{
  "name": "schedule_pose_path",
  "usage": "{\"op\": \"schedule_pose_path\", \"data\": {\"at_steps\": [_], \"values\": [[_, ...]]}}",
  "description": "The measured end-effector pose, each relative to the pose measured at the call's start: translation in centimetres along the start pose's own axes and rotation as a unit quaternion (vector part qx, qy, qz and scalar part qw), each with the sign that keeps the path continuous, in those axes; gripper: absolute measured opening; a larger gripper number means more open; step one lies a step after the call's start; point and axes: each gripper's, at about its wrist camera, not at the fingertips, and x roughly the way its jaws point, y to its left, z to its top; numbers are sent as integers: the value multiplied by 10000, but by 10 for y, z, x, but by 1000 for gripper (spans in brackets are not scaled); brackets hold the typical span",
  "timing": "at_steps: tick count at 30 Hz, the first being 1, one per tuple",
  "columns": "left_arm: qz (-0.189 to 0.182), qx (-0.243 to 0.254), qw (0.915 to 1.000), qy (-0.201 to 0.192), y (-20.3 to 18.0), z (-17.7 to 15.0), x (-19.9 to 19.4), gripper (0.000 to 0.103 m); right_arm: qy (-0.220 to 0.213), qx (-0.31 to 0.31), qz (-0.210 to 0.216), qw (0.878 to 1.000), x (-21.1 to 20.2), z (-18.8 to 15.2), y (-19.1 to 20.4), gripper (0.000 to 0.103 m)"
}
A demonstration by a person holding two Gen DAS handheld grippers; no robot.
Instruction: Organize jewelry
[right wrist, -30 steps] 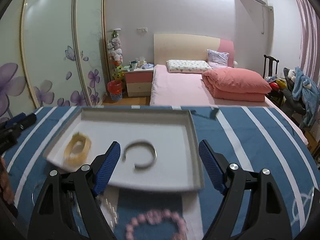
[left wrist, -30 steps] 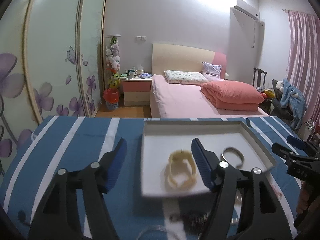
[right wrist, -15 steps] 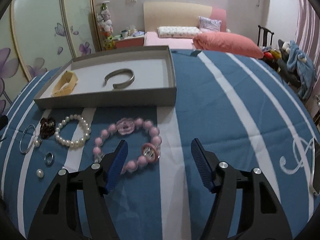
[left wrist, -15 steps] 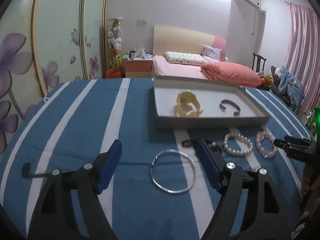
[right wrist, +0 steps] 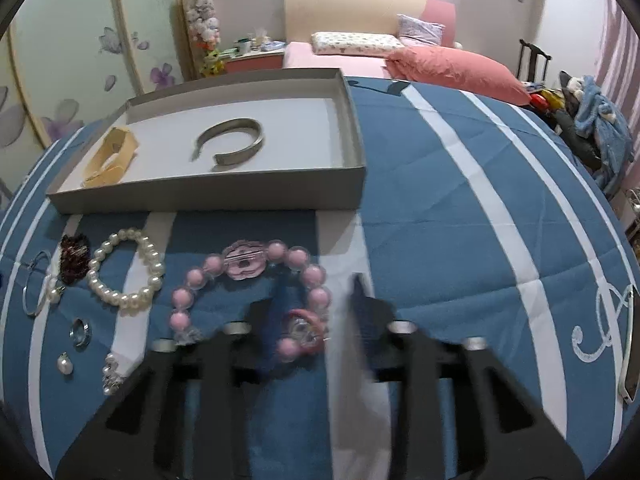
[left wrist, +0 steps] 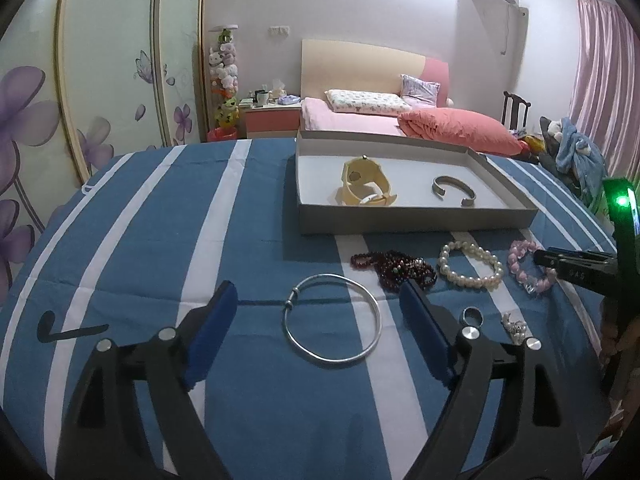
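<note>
- Left wrist view: the left gripper [left wrist: 316, 320] has its jaws wide apart and empty, and the silver bangle [left wrist: 332, 318] lies flat on the blue striped cloth [left wrist: 160, 240] between the two blue pads. The grey tray [left wrist: 412, 218], at 12 o'clock beyond it, holds a yellow watch [left wrist: 366, 188] and a metal cuff [left wrist: 454, 190].
- Right wrist view: the right gripper [right wrist: 316, 312], blurred, has its jaws partly drawn in, straddling the near arc of the pink bead bracelet [right wrist: 248, 296]; contact cannot be told. The bracelet's ring extends toward 11 o'clock, the tray lying farther on at 11 o'clock. This gripper is judged nearer a grasp.
</note>
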Motion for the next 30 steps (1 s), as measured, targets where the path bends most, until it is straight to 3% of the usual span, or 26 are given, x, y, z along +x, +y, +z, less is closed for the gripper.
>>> {"op": "schedule_pose_path", "data": {"at_steps": [6, 23, 30], "values": [[27, 142, 9996, 262, -6, -4, 11, 84, -25, 312, -15, 9995, -4, -4, -13, 16], [287, 426, 9913, 1211, -13, -2, 57, 86, -51, 344, 76, 9994, -3, -4, -15, 17], [134, 280, 9919, 1233, -10, 1, 61, 81, -50, 354, 86, 9993, -3, -4, -15, 17]]}}
